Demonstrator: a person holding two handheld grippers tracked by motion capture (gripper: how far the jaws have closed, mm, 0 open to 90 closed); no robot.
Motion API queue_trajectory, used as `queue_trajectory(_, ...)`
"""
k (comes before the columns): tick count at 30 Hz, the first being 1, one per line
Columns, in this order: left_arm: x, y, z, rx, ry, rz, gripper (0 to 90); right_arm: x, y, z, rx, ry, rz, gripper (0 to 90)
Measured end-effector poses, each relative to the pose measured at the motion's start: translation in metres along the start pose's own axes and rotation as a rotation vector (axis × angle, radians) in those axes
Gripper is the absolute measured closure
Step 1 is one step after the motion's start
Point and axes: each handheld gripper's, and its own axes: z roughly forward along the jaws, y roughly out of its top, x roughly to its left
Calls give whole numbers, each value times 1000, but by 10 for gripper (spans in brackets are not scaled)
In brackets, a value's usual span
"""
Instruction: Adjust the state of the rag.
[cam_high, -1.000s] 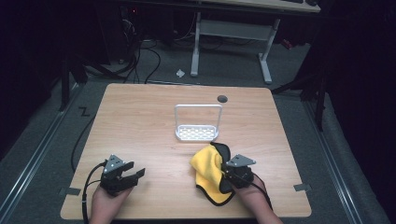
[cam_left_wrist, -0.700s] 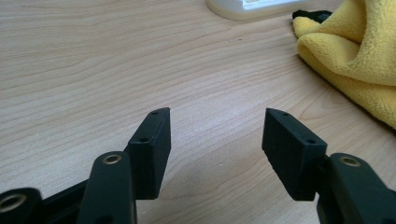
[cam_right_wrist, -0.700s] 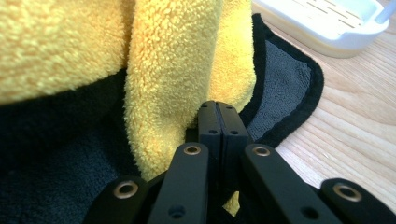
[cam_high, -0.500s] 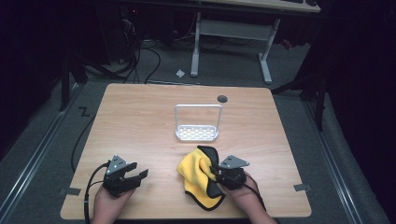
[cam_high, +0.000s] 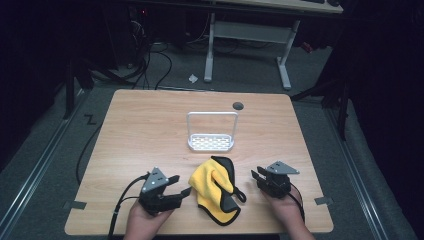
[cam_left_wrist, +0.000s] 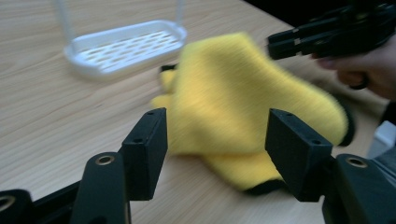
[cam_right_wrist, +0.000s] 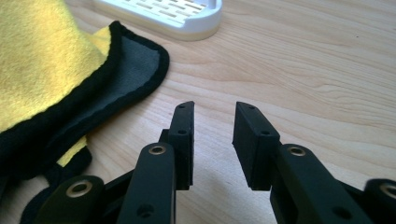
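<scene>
Yellow cloth (cam_high: 215, 189) lay crumpled on surface (cam_high: 150, 130) btwn grippers, 6 o'clock of white rack (cam_high: 211, 142). L gripper (cam_high: 180, 192) fingers apart, empty; R gripper (cam_high: 256, 176) fingers slightly apart, empty.

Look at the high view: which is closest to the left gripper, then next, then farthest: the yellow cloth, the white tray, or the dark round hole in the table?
From the left gripper:
1. Yellow cloth with black edging, just beside it.
2. White slotted plastic tray, mid-table.
3. Dark round hole, near the far edge.

Overhead plus two close, perhaps overlapping views
</scene>
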Motion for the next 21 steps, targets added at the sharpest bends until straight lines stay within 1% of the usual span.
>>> queue_trajectory(3, -11, 15, 15, -1, -54, -10, 344, 2, 0, 0, -1, 5, -11, 668)
queue_trajectory(5, -16, 23, 26, 10, -62, -6, 330, 3, 0, 0, 1, 10, -17, 653)
queue_trajectory(6, -18, 25, 32, 21, -52, 5, 325, 4, 0, 1, 3, 14, -20, 651)
queue_trajectory(7, -19, 28, 38, 39, -32, 17, 326, 5, 0, 1, 3, 16, -23, 648)
queue_trajectory(8, -19, 28, 38, 39, -32, 17, 330, 5, 0, 1, 2, 18, -24, 644)
queue_trajectory(9, -18, 29, 49, 78, 2, 31, 348, 5, 0, 1, 2, 21, -26, 640)
queue_trajectory(10, -15, 29, 53, 99, 1, 25, 389, 6, 0, 0, 1, 23, -25, 638)
queue_trajectory(11, -12, 28, 55, 116, 0, 22, 458, 7, 0, 0, 1, 26, -23, 636)
queue_trajectory(12, -10, 27, 56, 124, 7, 34, 546, 8, 0, -1, 0, 29, -25, 636)
queue_trajectory(13, -9, 26, 55, 131, 24, 51, 652, 9, 0, -1, -2, 35, -27, 637)
queue_trajectory(14, -9, 26, 55, 131, 24, 51, 730, 9, 0, -1, -2, 35, -27, 637)
queue_trajectory(15, -5, 25, 51, 121, 39, 53, 796, 11, 1, -3, -6, 48, -25, 639)
queue_trajectory(16, -5, 25, 51, 121, 39, 53, 824, 13, 1, -2, -7, 58, -28, 639)
queue_trajectory(17, -2, 23, 44, 101, 55, 57, 835, 16, 1, -2, -5, 66, -35, 643)
queue_trajectory(18, 0, 22, 40, 93, 66, 58, 841, 18, 2, -1, 0, 76, -44, 652)
queue_trajectory(19, 2, 20, 35, 83, 75, 53, 842, 22, 2, -1, 2, 87, -50, 652)
queue_trajectory(21, 9, 15, 26, 62, 89, 30, 843, 30, 2, 1, 8, 109, -73, 655)
